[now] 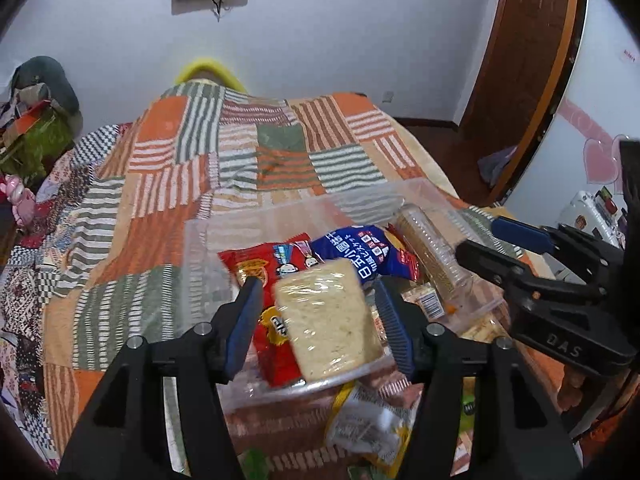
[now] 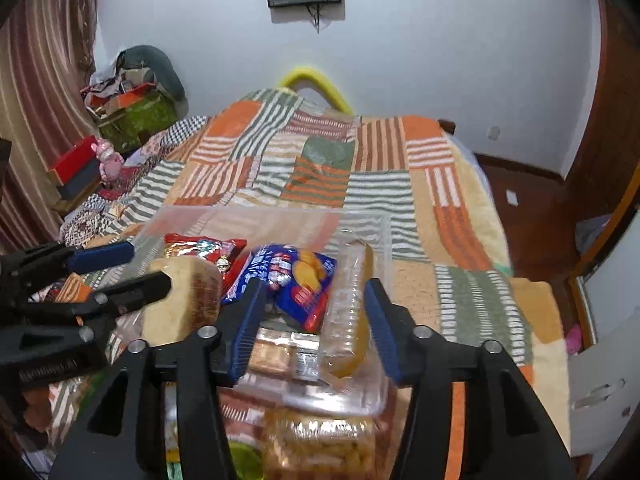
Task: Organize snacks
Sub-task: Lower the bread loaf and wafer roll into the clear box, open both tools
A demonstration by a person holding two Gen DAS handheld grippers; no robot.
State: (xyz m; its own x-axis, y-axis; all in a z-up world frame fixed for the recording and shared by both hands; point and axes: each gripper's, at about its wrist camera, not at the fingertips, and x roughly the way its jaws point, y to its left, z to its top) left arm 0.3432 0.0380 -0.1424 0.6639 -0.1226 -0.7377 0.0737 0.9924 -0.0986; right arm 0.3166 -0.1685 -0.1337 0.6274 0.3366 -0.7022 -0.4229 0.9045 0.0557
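Note:
A clear plastic bin [image 1: 280, 210] [image 2: 240, 210] sits on the bed. It holds a red packet [image 1: 256, 260] [image 2: 200, 248], a blue packet [image 1: 360, 248] [image 2: 296, 280] and a clear tube of biscuits [image 1: 428, 248] [image 2: 352, 300]. A wrapped pale cake slice [image 1: 328, 320] [image 2: 180, 300] leans in the bin's near left part. My left gripper [image 1: 316, 286] [image 2: 140, 268] stands around it, open, with a gap at the left pad. Over the bin's right part my right gripper [image 2: 314, 285] [image 1: 484, 236] is open above the blue packet and the tube, gripping nothing.
A patchwork blanket [image 1: 200, 152] covers the bed. Loose snacks lie in front of the bin: a yellow-white packet [image 1: 368, 424] and a tub of puffed snacks [image 2: 320, 444]. Boxes and clutter [image 2: 128, 112] pile up at the far left. A wooden door [image 1: 520, 80] stands at the right.

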